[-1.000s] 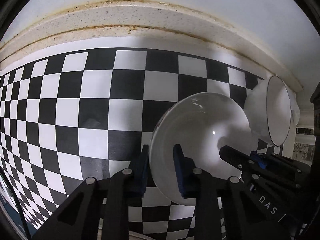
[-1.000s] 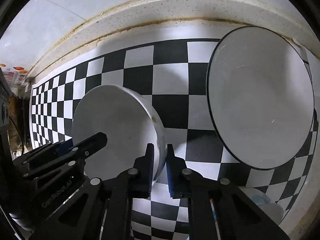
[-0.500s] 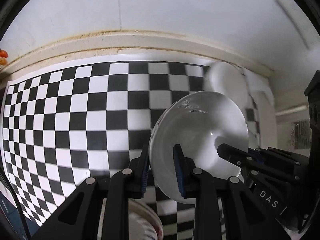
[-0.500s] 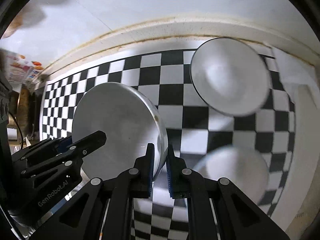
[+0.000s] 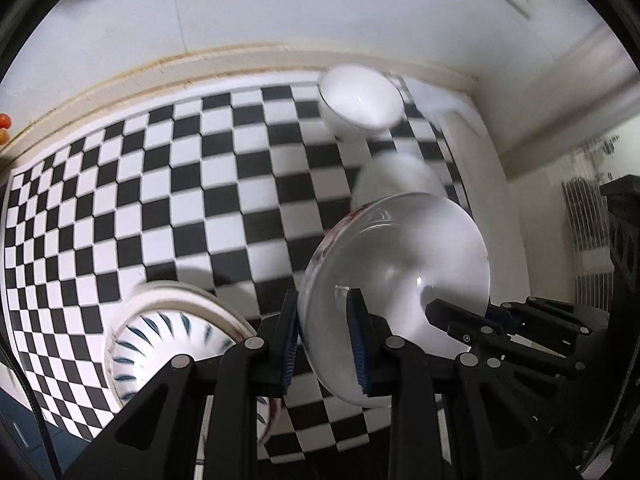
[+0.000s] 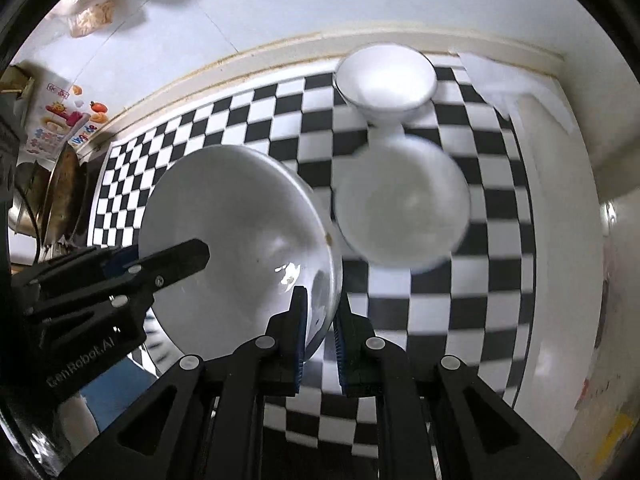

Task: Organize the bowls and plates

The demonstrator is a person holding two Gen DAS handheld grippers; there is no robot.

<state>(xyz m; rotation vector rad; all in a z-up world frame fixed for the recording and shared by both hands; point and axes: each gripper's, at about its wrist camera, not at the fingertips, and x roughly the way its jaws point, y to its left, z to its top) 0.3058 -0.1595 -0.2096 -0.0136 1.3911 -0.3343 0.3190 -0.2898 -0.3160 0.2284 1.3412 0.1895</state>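
Both grippers hold one white bowl by opposite rims, lifted above the checkered mat. My left gripper (image 5: 324, 344) is shut on the bowl's (image 5: 400, 272) left rim. My right gripper (image 6: 320, 336) is shut on the same bowl's (image 6: 236, 240) right rim. A white bowl with a dark rim (image 6: 386, 80) stands at the back of the mat; it also shows in the left wrist view (image 5: 360, 100). A second white bowl (image 6: 400, 208) sits in front of it, blurred. A blue-striped bowl on a plate (image 5: 168, 340) lies at the lower left.
The black-and-white checkered mat (image 5: 160, 200) covers the counter up to a beige backsplash ledge (image 5: 200, 64). A white wall edge (image 5: 492, 184) bounds the right side. A metal pot (image 6: 28, 192) and packets (image 6: 60, 120) stand at the far left.
Both grippers rose and pulled back with the white bowl. The dark-rimmed bowl now looks farther off, and the second white bowl and the striped bowl came into view.
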